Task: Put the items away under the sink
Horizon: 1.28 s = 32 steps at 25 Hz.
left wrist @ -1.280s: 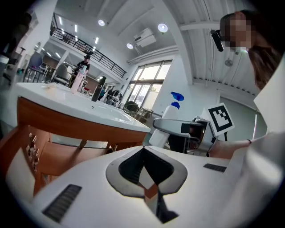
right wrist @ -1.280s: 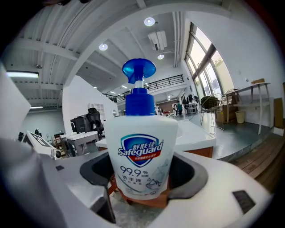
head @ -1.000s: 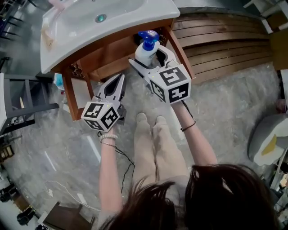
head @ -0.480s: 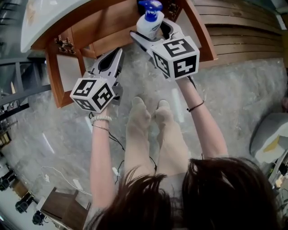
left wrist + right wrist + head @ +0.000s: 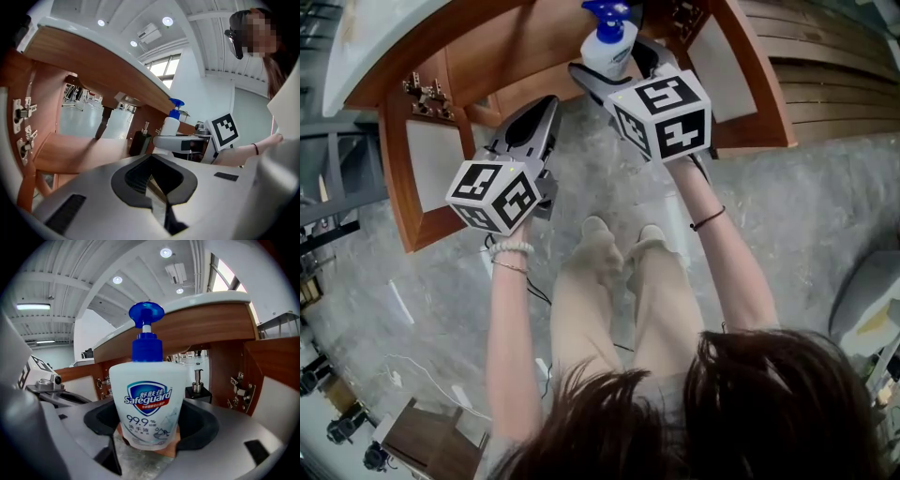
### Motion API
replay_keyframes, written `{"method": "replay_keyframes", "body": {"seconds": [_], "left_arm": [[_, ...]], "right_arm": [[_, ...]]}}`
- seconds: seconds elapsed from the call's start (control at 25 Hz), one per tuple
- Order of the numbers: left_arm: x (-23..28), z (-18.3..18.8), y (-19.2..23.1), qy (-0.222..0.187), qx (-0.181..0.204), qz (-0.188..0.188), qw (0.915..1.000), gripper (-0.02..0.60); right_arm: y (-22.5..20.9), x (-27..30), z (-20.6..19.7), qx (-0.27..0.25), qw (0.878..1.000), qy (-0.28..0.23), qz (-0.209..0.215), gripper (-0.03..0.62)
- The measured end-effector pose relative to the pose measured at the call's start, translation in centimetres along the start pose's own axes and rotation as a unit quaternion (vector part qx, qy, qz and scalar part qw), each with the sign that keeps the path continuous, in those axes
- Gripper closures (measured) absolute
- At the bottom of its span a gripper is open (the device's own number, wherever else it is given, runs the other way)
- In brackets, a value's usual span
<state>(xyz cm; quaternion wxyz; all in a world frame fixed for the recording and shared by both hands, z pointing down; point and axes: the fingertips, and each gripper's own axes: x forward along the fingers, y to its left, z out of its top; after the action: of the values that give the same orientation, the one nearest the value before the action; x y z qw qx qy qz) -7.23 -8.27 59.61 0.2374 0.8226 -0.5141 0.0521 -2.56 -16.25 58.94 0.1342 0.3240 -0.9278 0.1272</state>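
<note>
A white Safeguard soap bottle [image 5: 147, 399] with a blue pump stands upright between the jaws of my right gripper [image 5: 149, 430], which is shut on its lower body. In the head view the soap bottle [image 5: 607, 49] and right gripper [image 5: 615, 69] sit at the mouth of the open wooden cabinet [image 5: 492, 58] under the white sink [image 5: 358, 37]. My left gripper [image 5: 546, 105] is to the left, jaws together and holding nothing, pointing into the same opening. In the left gripper view the left gripper [image 5: 152, 176] faces the cabinet shelf, with the soap bottle [image 5: 170, 127] at its right.
A black pump dispenser [image 5: 198, 391] stands inside the cabinet at the back. Both cabinet doors hang open: the left door [image 5: 405, 164] and the right door [image 5: 752, 80], with metal hinges [image 5: 417, 90]. The person's legs [image 5: 619, 272] are on the grey floor below the grippers.
Both grippers and the head have moved closer to the cabinet. The bottle, still held, now sits farther into the opening. The left gripper stays shut.
</note>
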Motion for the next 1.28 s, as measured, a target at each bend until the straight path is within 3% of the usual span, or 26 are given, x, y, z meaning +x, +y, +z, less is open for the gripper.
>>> {"method": "replay_keyframes", "body": {"seconds": [0.84,1.28], "left_arm": [[5.7,-1.7,9.0,-0.030,0.045,0.005,0.9985,0.580],[6.9,-1.6,12.7,-0.038,0.053,0.012,0.9978,0.580]], "right_arm": [[-3.0,11.5,-3.6,-0.029,0.999,-0.034,-0.014,0.229],[-3.7,15.7,-4.3,-0.044,0.997,-0.046,-0.047,0.229]]}}
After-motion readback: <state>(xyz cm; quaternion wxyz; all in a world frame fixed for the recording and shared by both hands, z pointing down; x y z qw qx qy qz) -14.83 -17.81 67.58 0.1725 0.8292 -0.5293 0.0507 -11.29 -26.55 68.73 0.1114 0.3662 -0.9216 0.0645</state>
